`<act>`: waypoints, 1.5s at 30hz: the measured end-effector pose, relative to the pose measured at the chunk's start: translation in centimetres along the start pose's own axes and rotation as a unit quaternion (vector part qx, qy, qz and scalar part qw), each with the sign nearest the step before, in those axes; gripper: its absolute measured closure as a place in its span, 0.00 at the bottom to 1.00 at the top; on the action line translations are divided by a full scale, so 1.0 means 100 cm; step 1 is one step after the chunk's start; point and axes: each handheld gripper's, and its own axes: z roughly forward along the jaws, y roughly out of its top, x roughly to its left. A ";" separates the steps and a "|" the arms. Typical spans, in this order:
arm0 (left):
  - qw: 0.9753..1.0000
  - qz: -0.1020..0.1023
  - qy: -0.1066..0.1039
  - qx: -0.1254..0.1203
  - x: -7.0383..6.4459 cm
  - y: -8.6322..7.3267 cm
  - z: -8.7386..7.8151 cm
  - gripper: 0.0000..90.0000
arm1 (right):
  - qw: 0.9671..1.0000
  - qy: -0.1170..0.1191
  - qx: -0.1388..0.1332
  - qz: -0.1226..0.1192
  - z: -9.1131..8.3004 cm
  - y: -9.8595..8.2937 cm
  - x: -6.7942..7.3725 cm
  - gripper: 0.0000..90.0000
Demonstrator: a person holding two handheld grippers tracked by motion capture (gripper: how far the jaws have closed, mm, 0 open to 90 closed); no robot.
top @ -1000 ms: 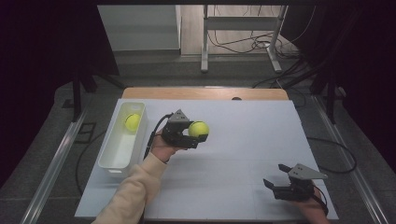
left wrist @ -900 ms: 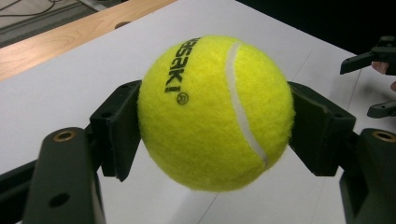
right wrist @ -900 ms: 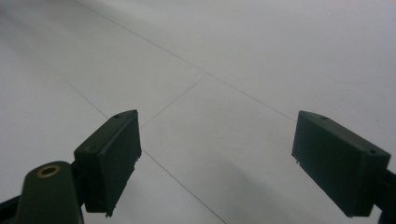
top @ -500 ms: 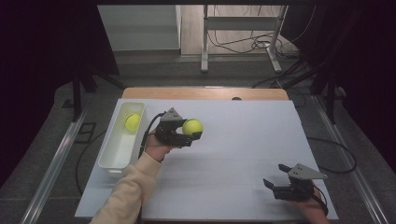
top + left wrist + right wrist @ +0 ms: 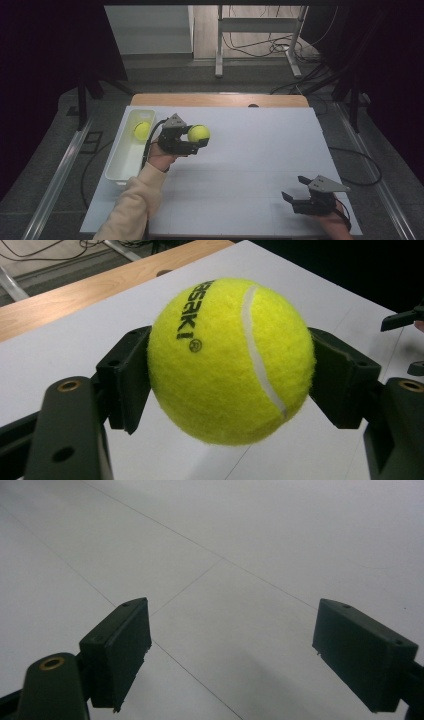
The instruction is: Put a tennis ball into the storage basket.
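My left gripper (image 5: pixel 196 137) is shut on a yellow tennis ball (image 5: pixel 199 133) and holds it above the white table, just right of the white bin (image 5: pixel 123 159). In the left gripper view the ball (image 5: pixel 231 360) sits squeezed between both black pads (image 5: pixel 128 375), lifted off the surface. A second yellow tennis ball (image 5: pixel 141 130) lies in the far end of the bin. My right gripper (image 5: pixel 291 199) rests low near the table's front right corner, open, with nothing between its fingers (image 5: pixel 120 640) but bare table.
The white table top (image 5: pixel 260 150) stretches between the two grippers. A wooden strip (image 5: pixel 220 100) runs along its far edge. Beyond it stand a metal frame and cables on the floor (image 5: pixel 260 45). A rail (image 5: pixel 55 180) runs along the left side.
My left gripper has carried the ball leftward, toward the bin, and turned a little. The right gripper has stayed where it was.
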 end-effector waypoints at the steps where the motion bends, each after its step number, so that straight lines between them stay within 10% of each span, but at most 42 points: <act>1: 1.000 -0.001 0.001 -0.001 0.001 0.000 -0.001 0.29 | 1.000 0.000 0.000 0.000 0.000 0.000 0.000 0.18; 45: 0.998 -0.037 0.042 -0.039 0.026 -0.004 -0.041 0.29 | 1.000 0.001 -0.001 0.000 0.000 0.000 0.000 0.18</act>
